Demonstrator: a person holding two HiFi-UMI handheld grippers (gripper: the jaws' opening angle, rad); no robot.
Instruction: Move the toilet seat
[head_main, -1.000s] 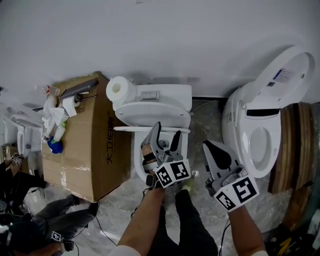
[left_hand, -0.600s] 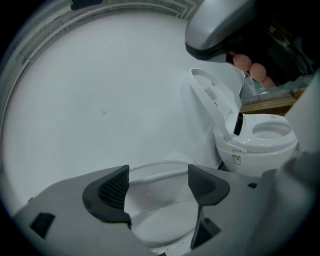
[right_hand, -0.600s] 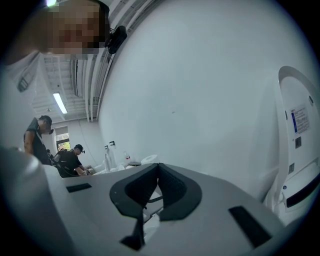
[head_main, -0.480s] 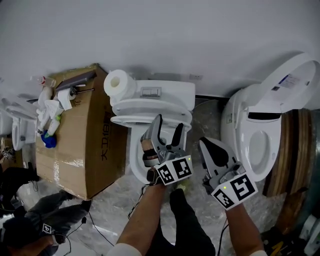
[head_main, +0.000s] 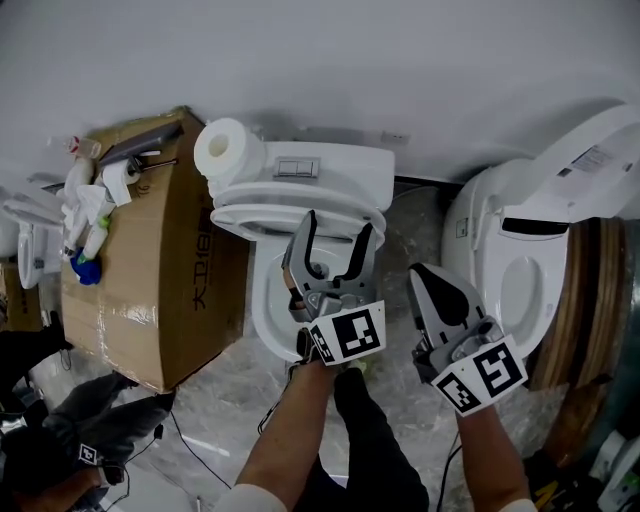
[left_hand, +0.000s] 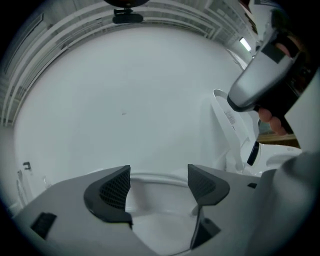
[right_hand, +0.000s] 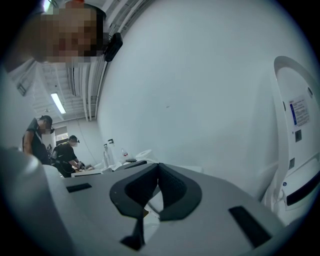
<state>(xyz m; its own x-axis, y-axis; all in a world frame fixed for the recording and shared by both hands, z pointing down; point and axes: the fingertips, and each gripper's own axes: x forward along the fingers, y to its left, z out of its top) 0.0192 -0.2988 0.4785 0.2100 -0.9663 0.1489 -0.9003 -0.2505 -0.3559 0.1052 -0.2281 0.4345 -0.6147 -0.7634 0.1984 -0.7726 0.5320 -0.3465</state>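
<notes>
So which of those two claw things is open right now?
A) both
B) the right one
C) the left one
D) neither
C: the left gripper has its jaws apart, the toilet bowl showing between them, while the right gripper has its jaws closed on nothing.

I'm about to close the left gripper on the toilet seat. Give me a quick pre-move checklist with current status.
1. Left gripper open: ok, jaws apart.
2. Toilet seat rim between the left jaws: cannot tell. The rim shows through the gap, but depth is unclear.
3. Right gripper out of the way: ok. It is shut, empty and to the right of the bowl.
4. Toilet paper roll clear of the seat: cannot tell. It stands on the tank's left corner, close by.
</notes>
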